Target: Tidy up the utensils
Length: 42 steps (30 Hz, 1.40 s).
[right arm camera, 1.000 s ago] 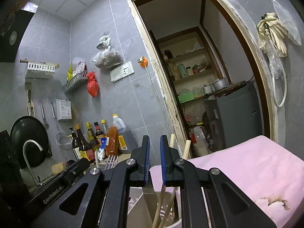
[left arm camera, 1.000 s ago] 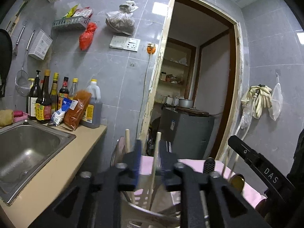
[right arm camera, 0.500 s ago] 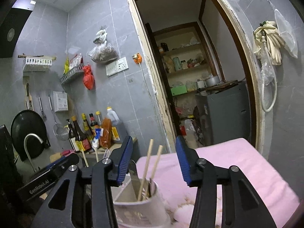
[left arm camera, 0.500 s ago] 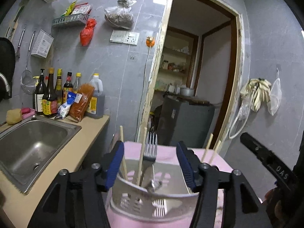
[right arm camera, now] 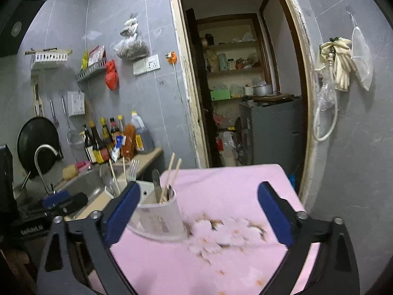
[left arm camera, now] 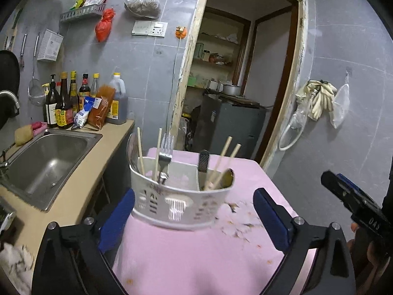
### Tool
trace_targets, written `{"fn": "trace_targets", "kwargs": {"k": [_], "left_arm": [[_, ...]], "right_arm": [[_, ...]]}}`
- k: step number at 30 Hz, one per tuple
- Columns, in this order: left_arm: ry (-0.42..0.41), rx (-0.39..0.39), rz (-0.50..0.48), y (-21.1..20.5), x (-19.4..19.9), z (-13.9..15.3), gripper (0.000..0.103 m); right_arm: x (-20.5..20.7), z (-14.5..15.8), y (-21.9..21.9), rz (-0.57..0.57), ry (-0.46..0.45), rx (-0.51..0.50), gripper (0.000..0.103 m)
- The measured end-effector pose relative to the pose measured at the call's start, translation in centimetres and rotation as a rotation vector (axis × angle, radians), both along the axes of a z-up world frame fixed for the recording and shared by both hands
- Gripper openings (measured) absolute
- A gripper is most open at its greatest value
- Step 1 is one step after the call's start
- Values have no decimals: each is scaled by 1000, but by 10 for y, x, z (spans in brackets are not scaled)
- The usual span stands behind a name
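holder spot: white utensil caddy (left arm camera: 181,204) sits upright on the pink cloth (left arm camera: 196,258), near the edge that runs along the counter and sink (left arm camera: 49,162)

left gripper: left gripper (left arm camera: 194,218) has its blue pads spread wide, nothing between them. The caddy sits dead ahead, framed in the gap, long side across the view

right gripper: right gripper (right arm camera: 199,211) is also spread wide and empty. From here the caddy (right arm camera: 159,216) is ahead and off to the left, half hidden behind its left finger, narrow end showing

who's closer: I'd say the left one, it's squared up on the caddy while the right sees it off-axis

left compartment: two chopsticks (left arm camera: 148,152) and a fork (left arm camera: 165,157), tines up, all standing roughly upright

right compartment: another chopstick pair (left arm camera: 222,164) leaning right, a black-handled thing (left arm camera: 203,159), plus a spoon bowl (left arm camera: 227,178) resting at the rim

loose stuff: can't spot any utensil lying on the cloth, so sorting looks about done, just my read
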<state>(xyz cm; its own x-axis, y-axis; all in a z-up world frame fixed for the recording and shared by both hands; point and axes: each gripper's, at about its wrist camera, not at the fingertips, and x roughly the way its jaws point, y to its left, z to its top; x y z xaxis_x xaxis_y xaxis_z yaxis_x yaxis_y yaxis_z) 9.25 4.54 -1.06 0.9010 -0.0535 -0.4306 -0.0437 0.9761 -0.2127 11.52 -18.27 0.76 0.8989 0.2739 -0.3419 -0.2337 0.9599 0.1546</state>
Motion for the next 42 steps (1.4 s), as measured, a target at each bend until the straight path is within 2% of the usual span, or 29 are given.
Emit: {"fn": "trace_targets", "kwargs": {"k": [7,10,15,20,27,42], "left_arm": [[4,45,19,-18,-50,11,102],[26,66,29,-22,-70,8,103],[58,52,65,-27,-102,-2,103],[40,61,81,-34,-131,-8,102],[-8,88,103,-36,-151,-2,102],[-14,106,81,-41,-156,-1,102]], "right_arm": [[-46,7,-28,-7,56,-24,101],[-66,7,-38,-5,64,-41,101],[-95,2,-54,-9,81,-55,101],[-126,-4,-65,-30,87,-49,101],[-147,-3,-68,-32,67,-54,101],[-152,-2,-65,-24,71,-54,101]]}}
